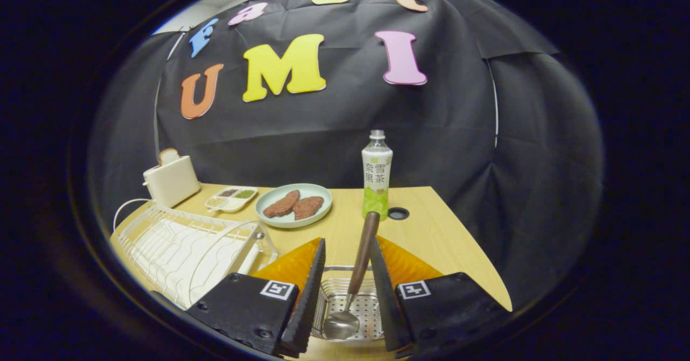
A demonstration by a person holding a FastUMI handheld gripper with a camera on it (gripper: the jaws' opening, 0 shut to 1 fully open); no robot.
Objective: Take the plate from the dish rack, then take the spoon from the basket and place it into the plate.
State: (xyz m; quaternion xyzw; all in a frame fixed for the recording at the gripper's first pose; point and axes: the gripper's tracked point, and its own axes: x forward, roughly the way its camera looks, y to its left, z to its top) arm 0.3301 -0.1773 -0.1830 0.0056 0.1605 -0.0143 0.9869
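My gripper (346,242) is open and hangs over a small metal mesh basket (372,312). In the basket lies the spoon (360,261), its steel bowl low between my fingers. Its brown handle slants up close along the inner side of the right finger (380,275), and I cannot tell whether it touches. The left finger stands clear of it. An orange plate (288,266) lies flat on the table just beyond the basket, showing on either side of my fingers. The white wire dish rack (183,253) stands to the left of the plate.
Farther back on the wooden table (431,226) stand a green bottle (376,180), a pale green plate (269,210) with two brown patties, a small divided dish (232,198) and a white toaster (171,180) holding bread. A round hole (398,213) lies beside the bottle.
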